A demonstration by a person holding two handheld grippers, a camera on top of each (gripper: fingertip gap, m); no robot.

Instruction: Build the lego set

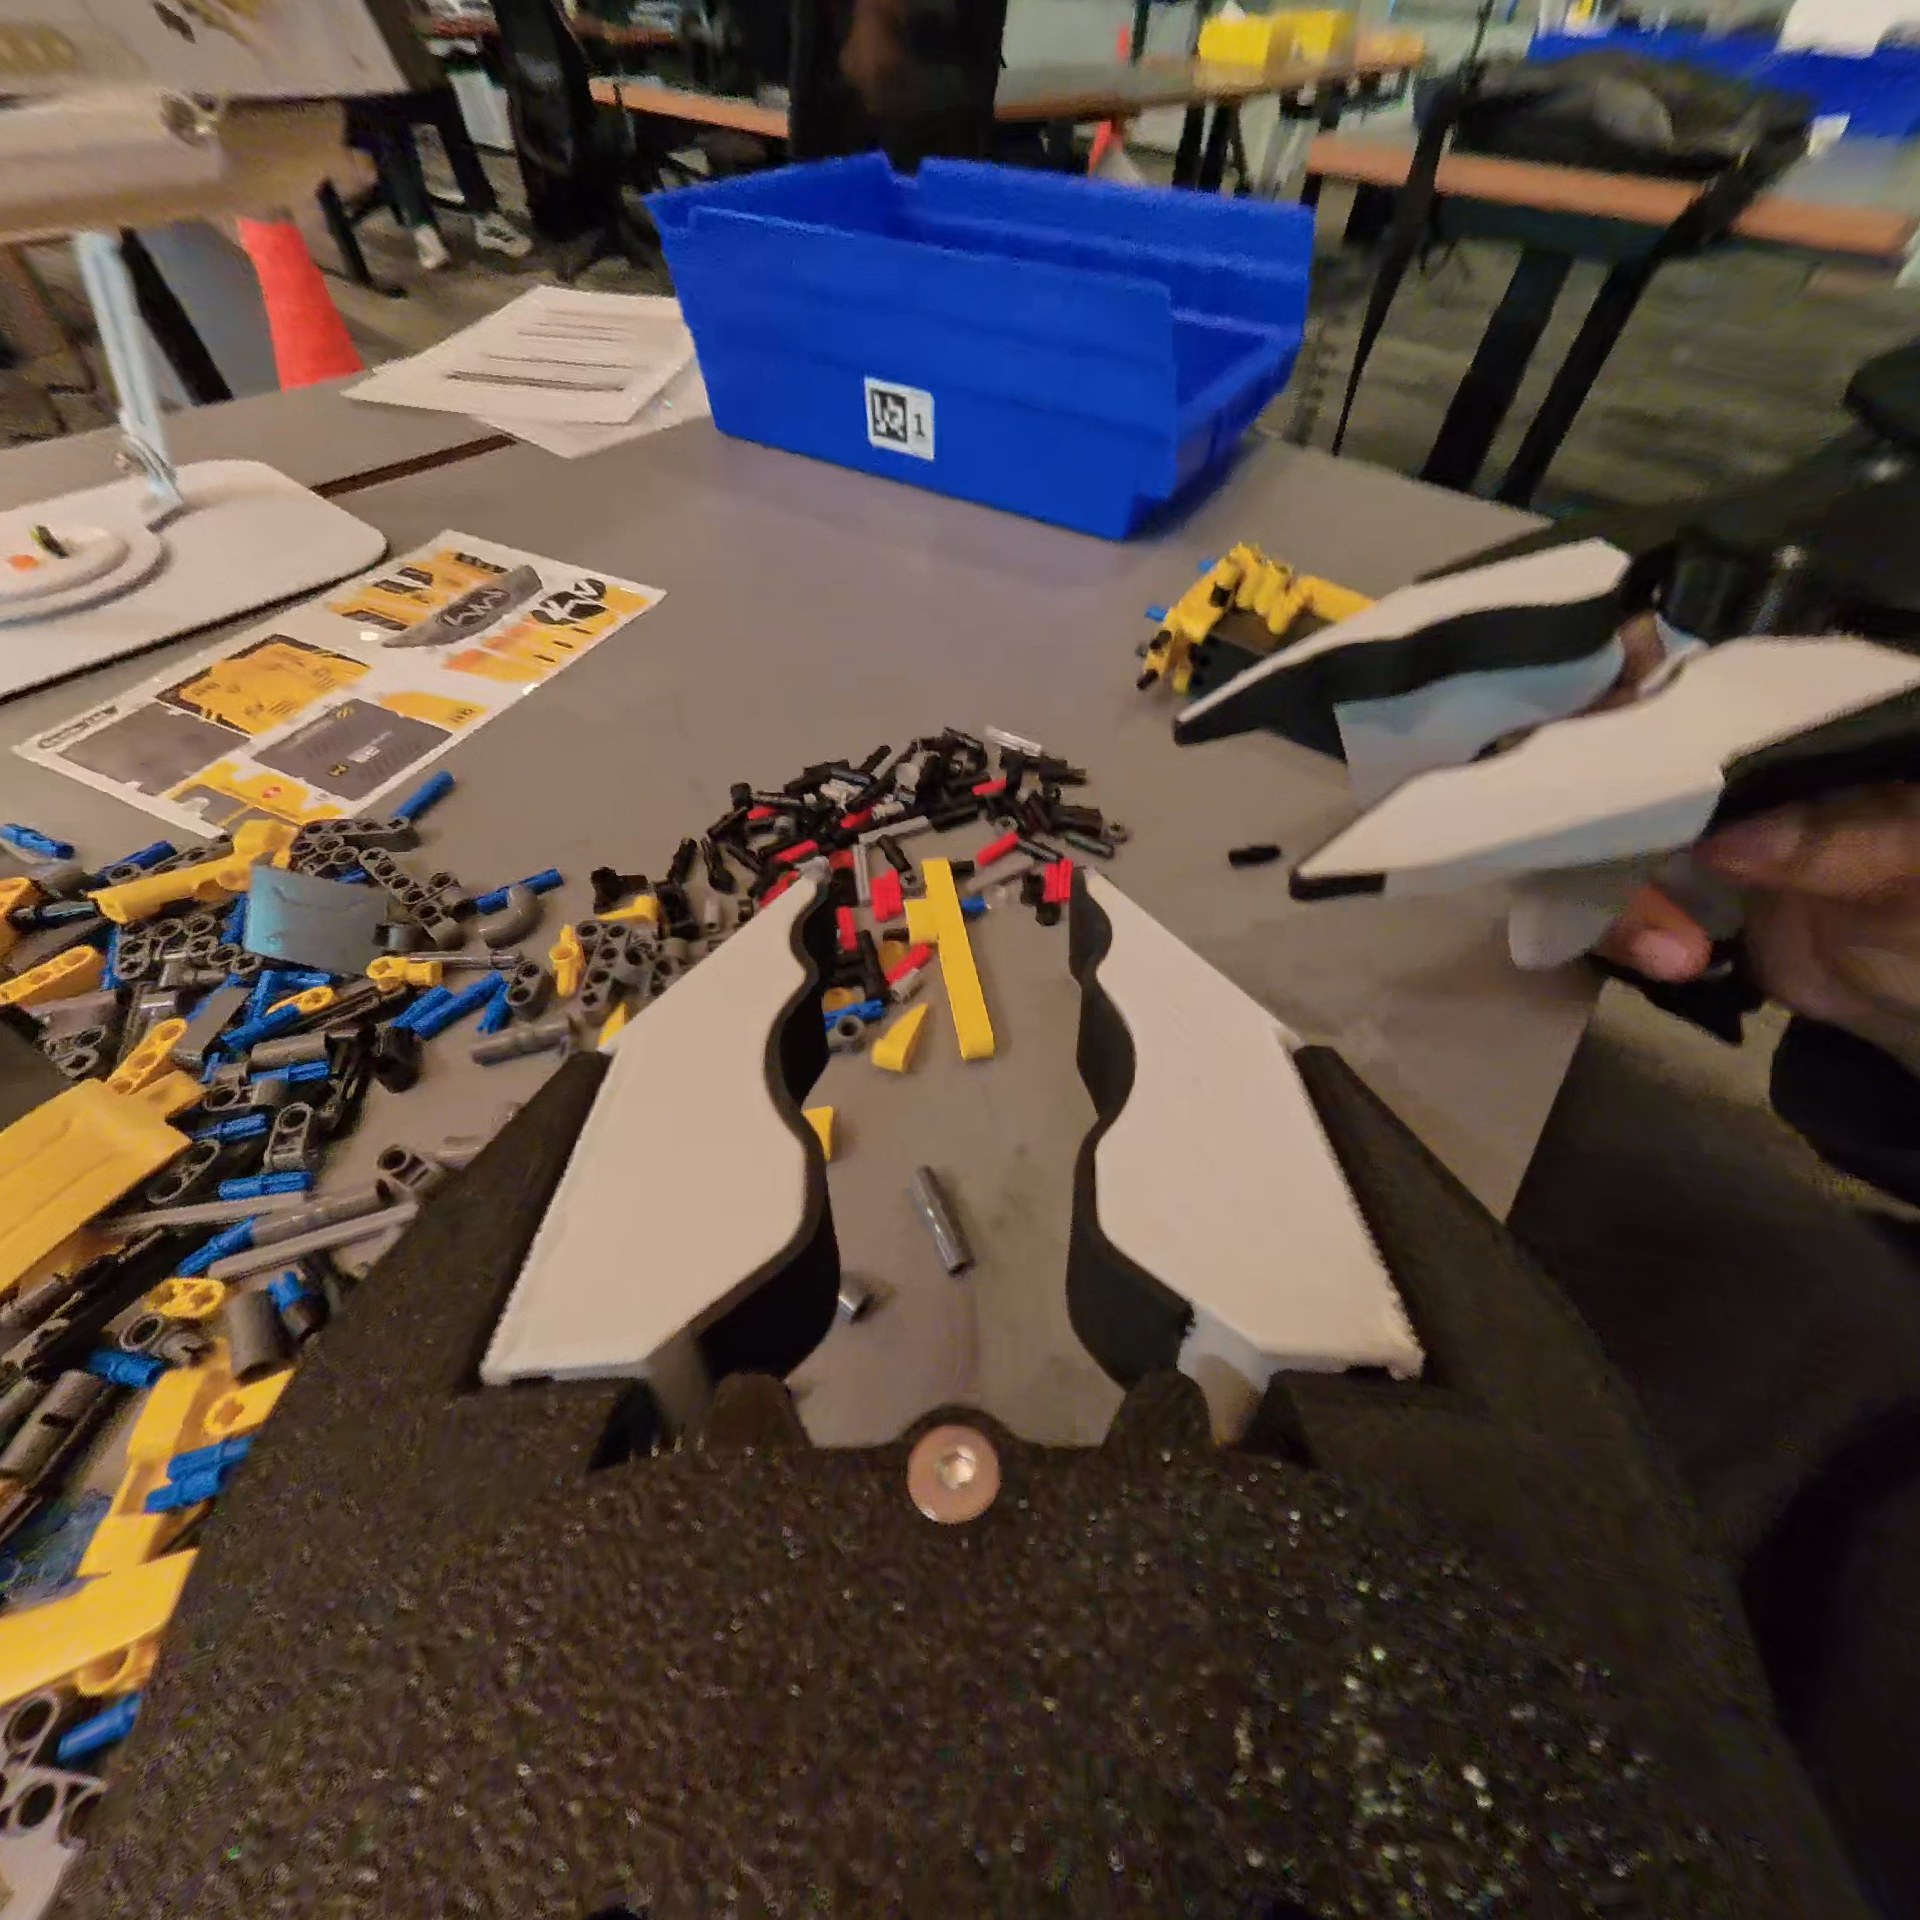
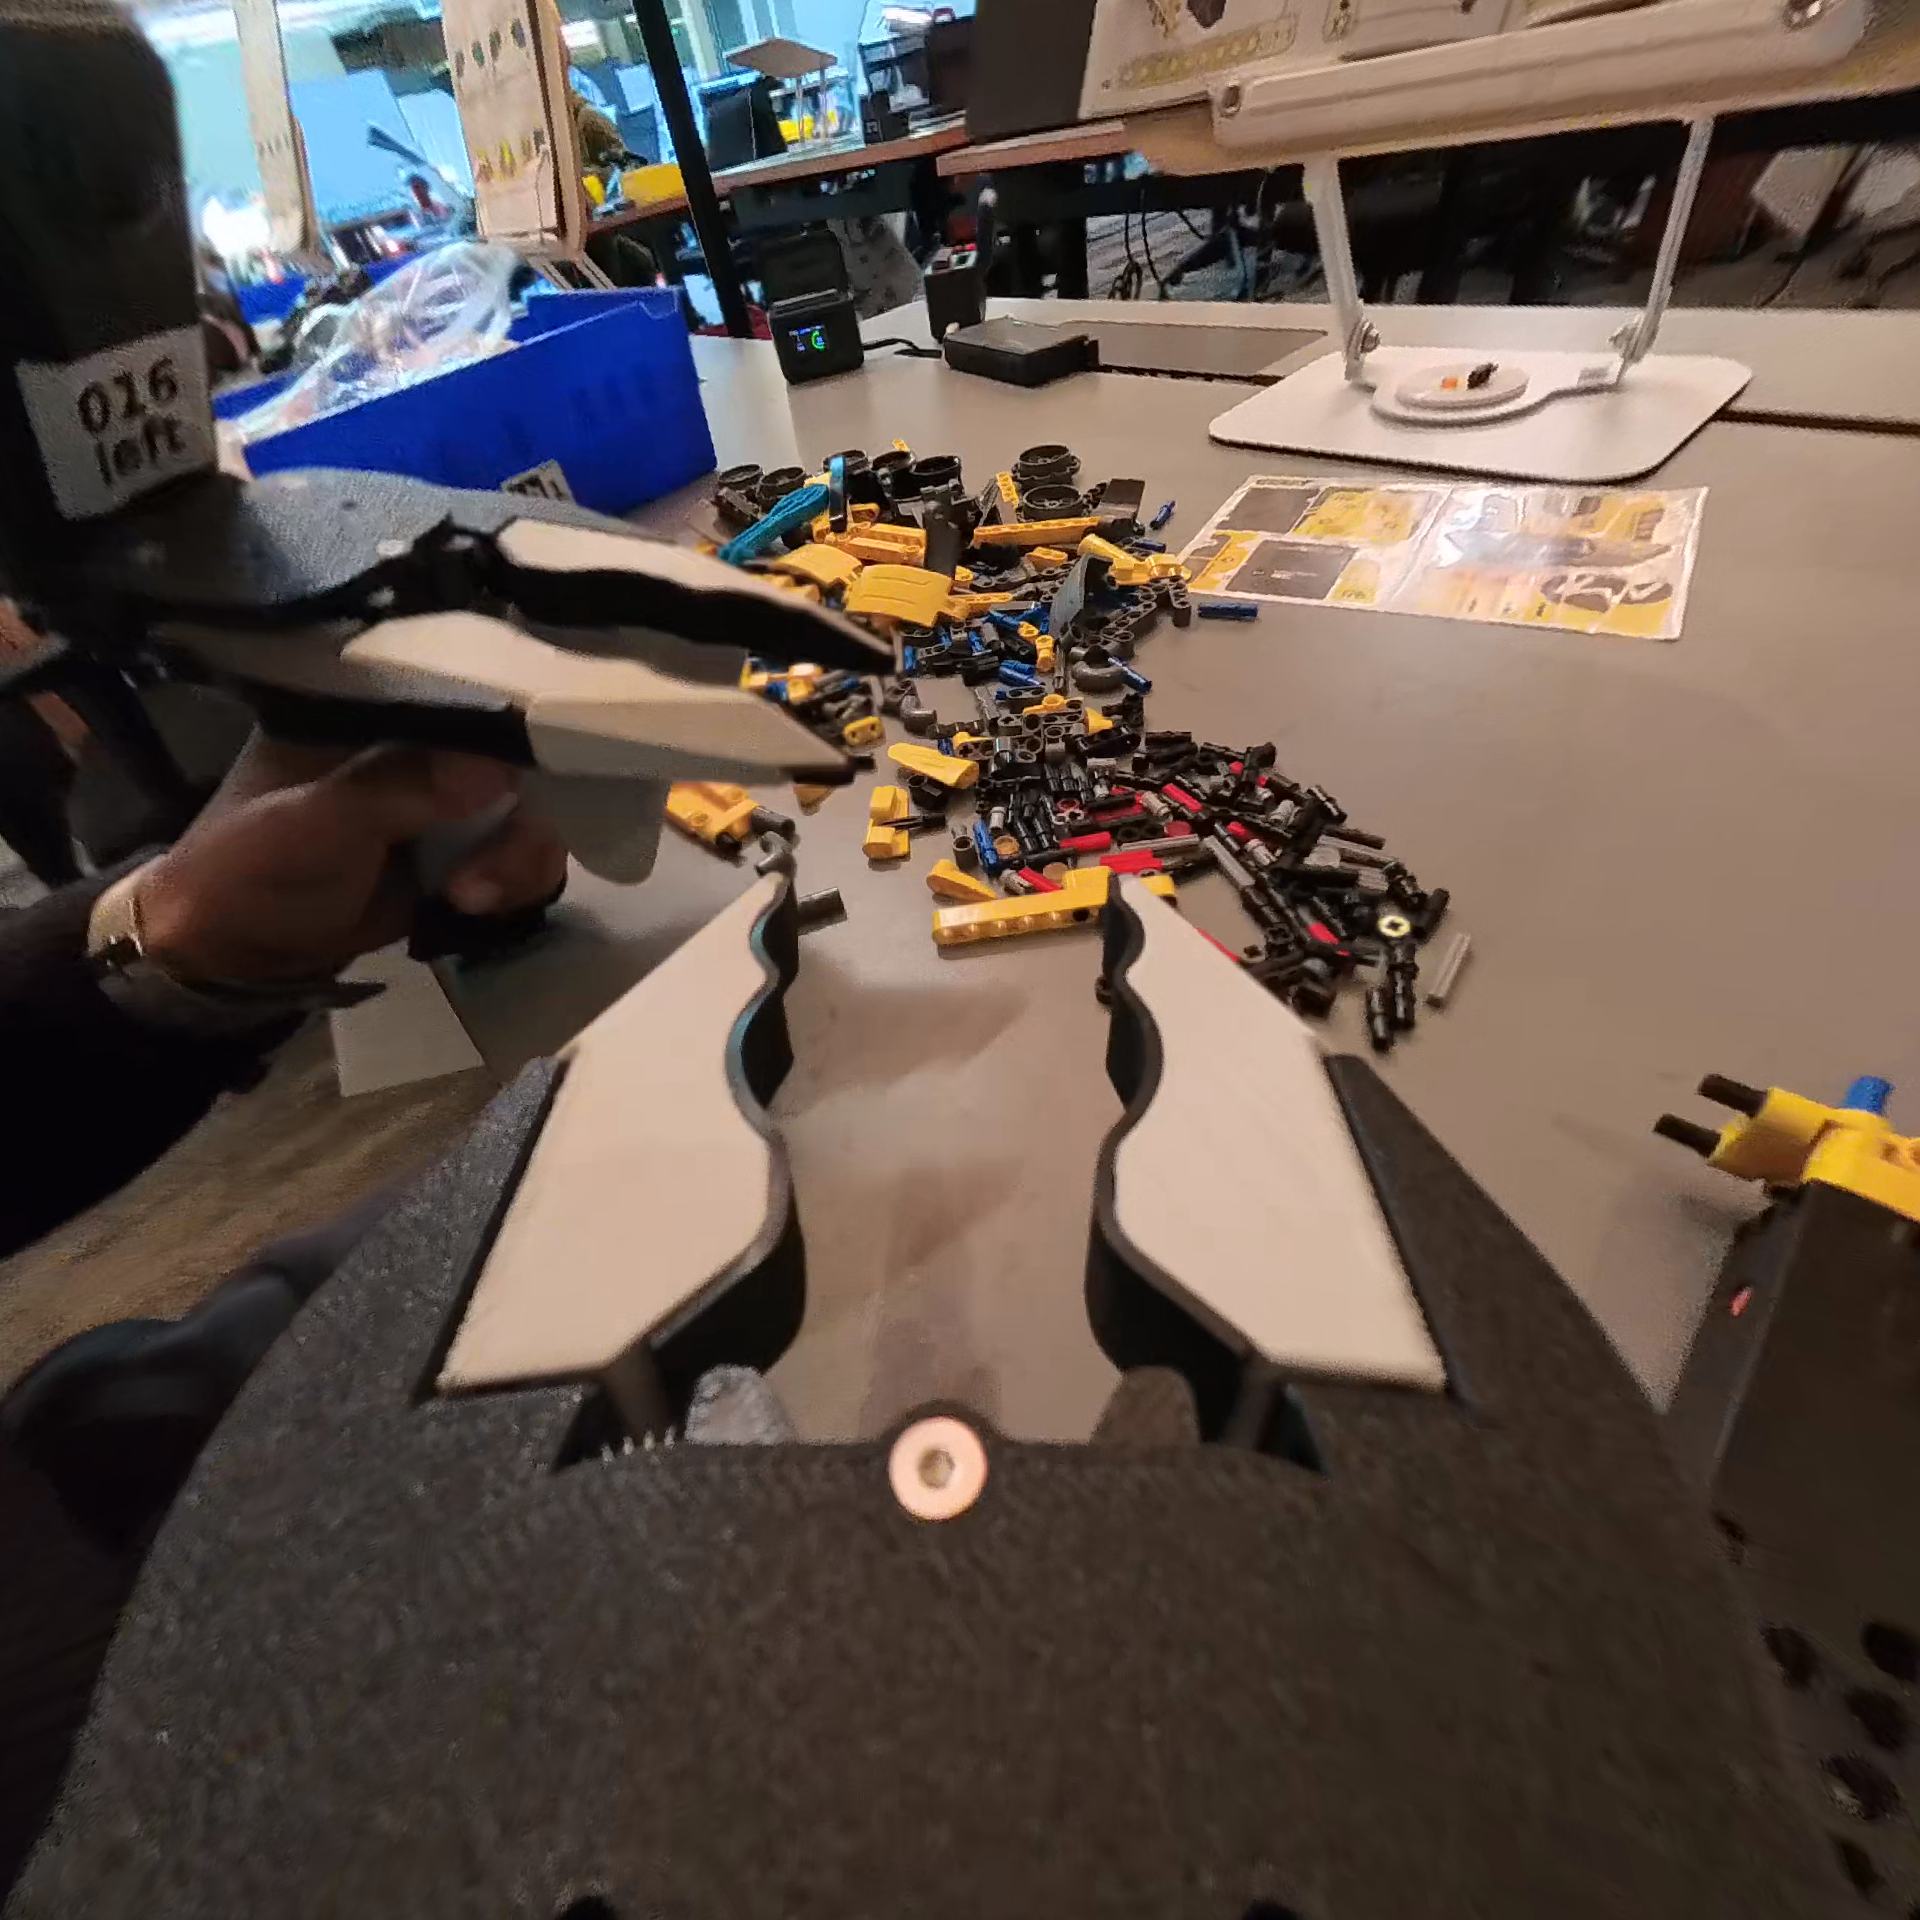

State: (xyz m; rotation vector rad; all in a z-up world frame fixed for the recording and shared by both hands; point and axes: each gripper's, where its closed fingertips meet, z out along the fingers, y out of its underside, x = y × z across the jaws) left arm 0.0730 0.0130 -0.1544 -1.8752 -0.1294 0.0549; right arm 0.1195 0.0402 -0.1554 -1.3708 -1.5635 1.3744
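A pile of small building-toy parts (image 1: 883,831), black, red, yellow, blue and grey, lies spread on the grey table (image 1: 790,644). My left gripper (image 1: 940,883) is open and empty, low over the near edge of the pile, with a long yellow beam (image 1: 961,961) between its fingers. A short grey pin (image 1: 940,1221) lies on the table under it. My right gripper (image 2: 945,883) is open and empty, its tips just short of the yellow beam (image 2: 1013,916). It also shows at the right of the left wrist view (image 1: 1262,805). A part-built yellow and black assembly (image 1: 1242,613) stands behind it.
A blue bin (image 1: 987,343) stands at the far side of the table. A sticker sheet (image 1: 343,681) lies flat at the left, beside a white stand base (image 1: 187,551). Paper sheets (image 1: 540,358) lie beside the bin. A small black box (image 2: 1018,348) sits far back. A hand (image 2: 343,831) holds the left gripper.
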